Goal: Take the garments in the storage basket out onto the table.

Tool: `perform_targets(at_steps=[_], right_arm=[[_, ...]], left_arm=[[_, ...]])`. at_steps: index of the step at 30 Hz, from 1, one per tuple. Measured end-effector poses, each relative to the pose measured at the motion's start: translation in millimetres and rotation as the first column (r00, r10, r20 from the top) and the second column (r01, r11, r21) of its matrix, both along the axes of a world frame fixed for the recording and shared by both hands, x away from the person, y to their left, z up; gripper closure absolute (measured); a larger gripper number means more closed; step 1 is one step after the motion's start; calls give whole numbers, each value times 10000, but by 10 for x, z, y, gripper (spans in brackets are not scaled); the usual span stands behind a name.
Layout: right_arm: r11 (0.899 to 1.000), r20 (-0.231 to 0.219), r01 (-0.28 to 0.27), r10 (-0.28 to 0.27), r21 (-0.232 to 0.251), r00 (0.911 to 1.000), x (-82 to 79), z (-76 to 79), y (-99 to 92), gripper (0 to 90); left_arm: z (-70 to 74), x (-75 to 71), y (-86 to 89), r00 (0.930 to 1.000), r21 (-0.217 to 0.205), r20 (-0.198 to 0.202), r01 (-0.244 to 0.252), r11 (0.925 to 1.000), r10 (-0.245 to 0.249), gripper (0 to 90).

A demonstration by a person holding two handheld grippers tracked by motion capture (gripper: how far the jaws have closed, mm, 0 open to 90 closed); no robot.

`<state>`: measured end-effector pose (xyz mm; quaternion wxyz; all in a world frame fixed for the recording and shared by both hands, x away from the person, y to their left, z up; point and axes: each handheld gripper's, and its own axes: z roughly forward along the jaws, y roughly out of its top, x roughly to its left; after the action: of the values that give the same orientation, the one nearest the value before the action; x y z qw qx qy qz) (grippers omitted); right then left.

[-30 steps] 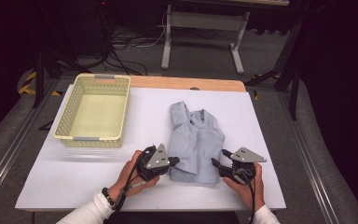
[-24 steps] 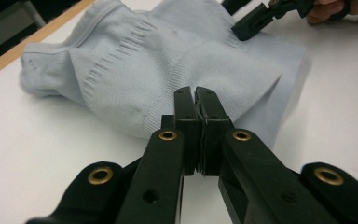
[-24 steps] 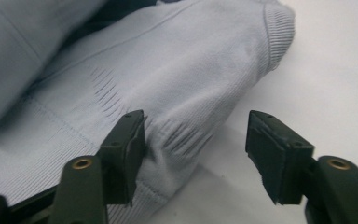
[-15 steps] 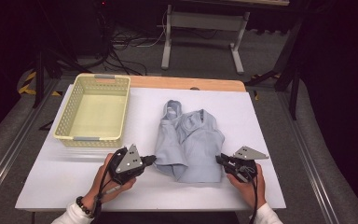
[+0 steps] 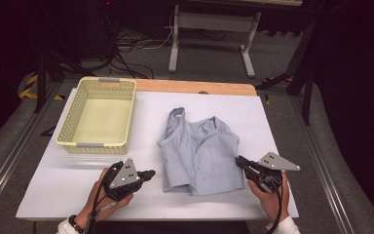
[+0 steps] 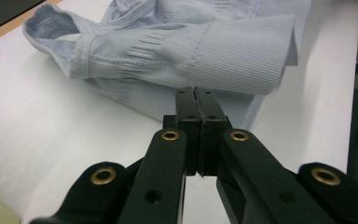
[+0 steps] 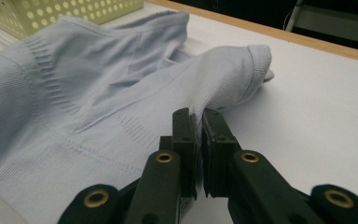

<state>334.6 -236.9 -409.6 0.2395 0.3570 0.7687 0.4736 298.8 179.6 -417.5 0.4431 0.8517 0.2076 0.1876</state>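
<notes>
Pale blue ribbed crop top (image 5: 198, 152) spread flat near the middle of the white table (image 5: 53, 180), just right of the yellow perforated basket (image 5: 97, 116). Left gripper (image 5: 148, 174) just off the top's lower left hem, jaws pressed together on nothing. Right gripper (image 5: 239, 161) at the top's right edge, jaws just closing, now pinching a fold of the fabric.

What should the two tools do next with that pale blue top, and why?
Probably lift the right tool, which is pinching the top's edge, and fold that side over. The left tool is shut, beside the cloth; the basket waits empty.
</notes>
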Motion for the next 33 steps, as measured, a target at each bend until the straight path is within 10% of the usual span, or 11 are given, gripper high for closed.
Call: perform_targets(at_steps=[15, 27, 33], right_arm=[[9964, 265, 385, -365, -759, 9990, 70, -83, -11, 832], [9931, 189, 1045, -1036, -534, 9944, 198, -139, -104, 659], [9914, -131, 979, -994, -869, 9950, 321, -239, -85, 528]], left_arm=[[-39, -11, -191, 9997, 330, 147, 184, 9993, -189, 774], [146, 70, -276, 9975, -1150, 398, -538, 9919, 587, 487], [154, 129, -464, 9979, -1033, 344, -516, 9933, 554, 341]])
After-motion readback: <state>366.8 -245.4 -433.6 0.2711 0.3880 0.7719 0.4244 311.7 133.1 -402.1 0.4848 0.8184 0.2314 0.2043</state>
